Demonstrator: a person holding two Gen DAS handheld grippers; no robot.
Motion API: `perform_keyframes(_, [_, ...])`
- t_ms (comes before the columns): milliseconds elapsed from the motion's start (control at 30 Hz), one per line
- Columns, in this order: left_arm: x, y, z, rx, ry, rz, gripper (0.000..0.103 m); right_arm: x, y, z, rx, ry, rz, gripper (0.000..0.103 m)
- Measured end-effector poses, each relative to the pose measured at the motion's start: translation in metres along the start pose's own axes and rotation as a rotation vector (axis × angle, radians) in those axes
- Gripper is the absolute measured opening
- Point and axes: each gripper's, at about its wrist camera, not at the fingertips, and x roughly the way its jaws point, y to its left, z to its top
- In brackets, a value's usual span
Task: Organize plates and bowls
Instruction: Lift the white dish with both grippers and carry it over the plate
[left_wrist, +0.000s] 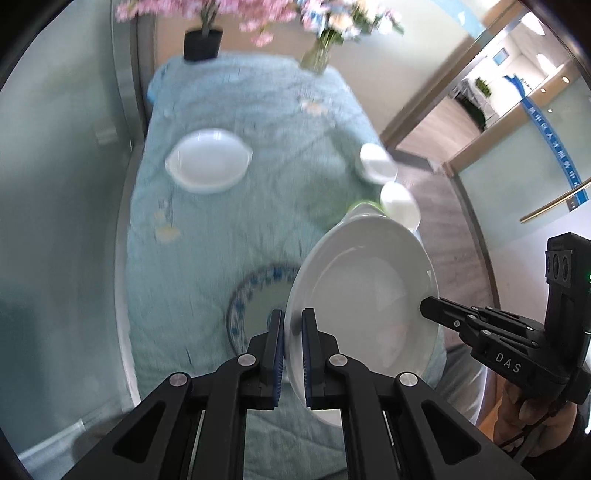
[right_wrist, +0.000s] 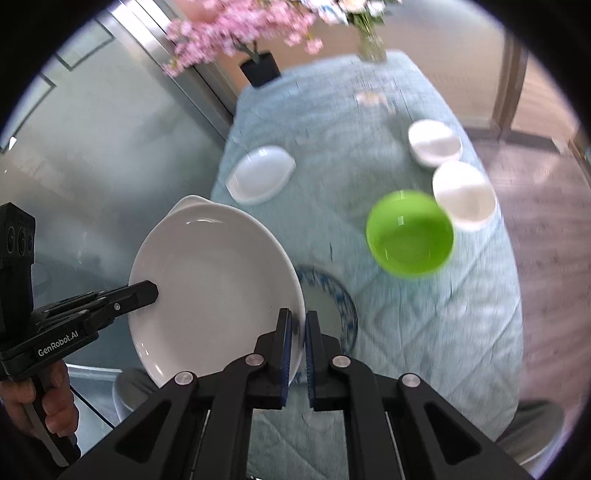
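Note:
A large white oval plate hangs tilted above the table, held from both sides. My left gripper is shut on its left rim and shows in the right wrist view as a black beak at that edge. My right gripper is shut on the opposite rim, seen from the side in the left wrist view. Below the held plate lies a blue-rimmed plate. A second white oval plate rests farther back on the cloth.
A green bowl and two white bowls stand along the table's right side. A black flower pot and a glass vase stand at the far end. The quilted light-blue tablecloth covers the table; a glass wall runs along the left.

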Motion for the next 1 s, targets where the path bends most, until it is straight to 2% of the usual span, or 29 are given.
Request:
perform_keyframes(167, [0.037, 0.011, -0.031, -0.027, 0.085, -0.003, 0.004, 0.029, -0.012, -0.028, 0.037, 0.065, -0.005, 0.006])
perform_keyframes(267, [0.057, 0.018, -0.038, -0.027, 0.112, 0.006, 0.004, 0.051, -0.020, -0.039, 0.058, 0.107, -0.009, 0.006])
perform_keyframes(467, [0.095, 0.039, -0.033, -0.044, 0.133, 0.004, 0.005, 0.079, -0.027, -0.048, 0.094, 0.132, -0.025, 0.006])
perform_keyframes(633, [0.123, 0.046, -0.023, -0.031, 0.133, 0.001, 0.004, 0.100, -0.034, -0.044, 0.124, 0.136, -0.055, 0.007])
perform_keyframes(1000, [0.176, 0.072, -0.009, -0.077, 0.158, 0.006, 0.005, 0.146, -0.042, -0.033, 0.135, 0.164, -0.121, 0.007])
